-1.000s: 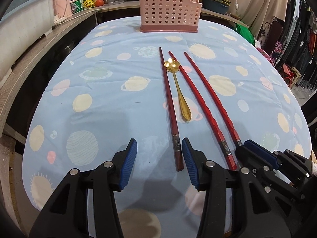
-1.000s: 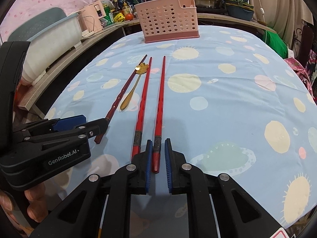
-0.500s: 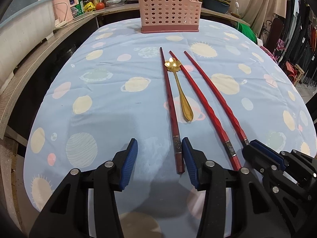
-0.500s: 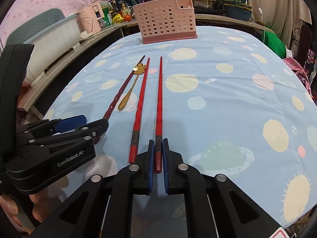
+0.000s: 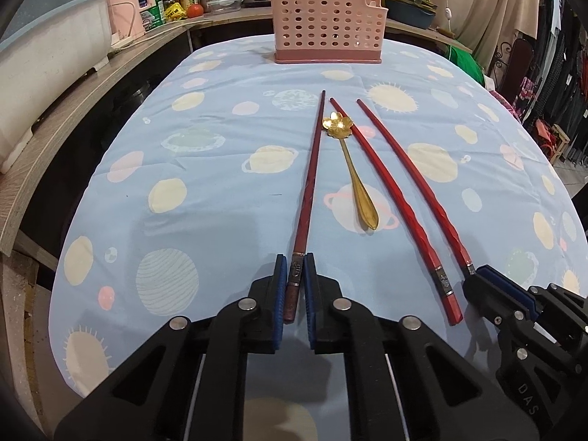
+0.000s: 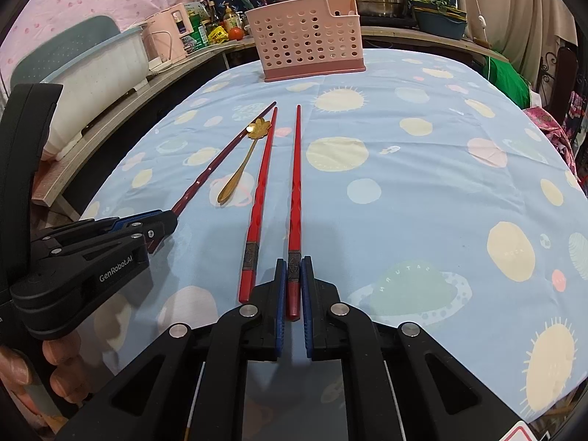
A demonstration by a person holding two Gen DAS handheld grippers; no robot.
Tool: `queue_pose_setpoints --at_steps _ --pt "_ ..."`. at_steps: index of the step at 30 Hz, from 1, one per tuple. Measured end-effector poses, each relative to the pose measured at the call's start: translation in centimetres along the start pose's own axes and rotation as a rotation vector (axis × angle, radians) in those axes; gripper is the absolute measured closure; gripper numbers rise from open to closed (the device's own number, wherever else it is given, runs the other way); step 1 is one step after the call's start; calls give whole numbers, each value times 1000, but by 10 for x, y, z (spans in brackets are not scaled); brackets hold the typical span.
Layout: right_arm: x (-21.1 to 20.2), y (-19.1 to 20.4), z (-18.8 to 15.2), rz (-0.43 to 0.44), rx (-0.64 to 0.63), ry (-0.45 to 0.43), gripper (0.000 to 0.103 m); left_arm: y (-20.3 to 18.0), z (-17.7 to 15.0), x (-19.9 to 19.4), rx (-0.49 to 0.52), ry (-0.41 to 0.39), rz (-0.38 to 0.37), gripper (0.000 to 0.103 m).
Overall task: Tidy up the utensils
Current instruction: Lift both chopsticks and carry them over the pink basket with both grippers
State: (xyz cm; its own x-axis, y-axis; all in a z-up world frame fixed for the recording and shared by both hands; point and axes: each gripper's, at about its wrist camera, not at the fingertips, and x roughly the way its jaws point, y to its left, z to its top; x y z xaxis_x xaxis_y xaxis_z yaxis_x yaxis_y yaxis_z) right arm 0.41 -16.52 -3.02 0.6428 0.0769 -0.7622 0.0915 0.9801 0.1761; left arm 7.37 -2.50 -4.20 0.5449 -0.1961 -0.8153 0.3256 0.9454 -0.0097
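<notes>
Risk: left gripper (image 5: 294, 286) closing on dark chopstick (image 5: 310, 180), right gripper (image 6: 294, 286) clamped on red chopstick (image 6: 295, 183), end-grips may pivot on lift.

Planet-print tablecloth (image 5: 220, 154) under chopsticks (image 5: 389, 183), spoon (image 5: 354, 169), pink caddy (image 5: 325, 24)

Before you: pale blue tablecloth (image 5: 228, 220) printed with cream suns and pastel planets, dark maroon chopstick (image 5: 310, 183), two bright red chopsticks (image 5: 389, 187), gold flower-ended spoon (image 5: 352, 169), pink perforated holder (image 5: 325, 24), your black grippers' blue pads (image 5: 280, 286).

Three chopsticks (image 5: 389, 187) — one spoon (image 5: 354, 169) — one basket (image 5: 327, 25)
</notes>
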Motion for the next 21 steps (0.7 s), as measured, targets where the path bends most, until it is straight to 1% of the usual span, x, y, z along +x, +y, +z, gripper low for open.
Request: queue_pose_setpoints --at_steps 10,15,21 --pt "-4 -10 6 -10 30 -7 96 11 3 -1 -32 17 11 96" --pt "-11 -16 13 -13 46 -33 96 18 7 -4 -54 21 12 96" --pt "-24 -20 25 -3 65 -73 96 25 17 -14 -76 5 0 96"
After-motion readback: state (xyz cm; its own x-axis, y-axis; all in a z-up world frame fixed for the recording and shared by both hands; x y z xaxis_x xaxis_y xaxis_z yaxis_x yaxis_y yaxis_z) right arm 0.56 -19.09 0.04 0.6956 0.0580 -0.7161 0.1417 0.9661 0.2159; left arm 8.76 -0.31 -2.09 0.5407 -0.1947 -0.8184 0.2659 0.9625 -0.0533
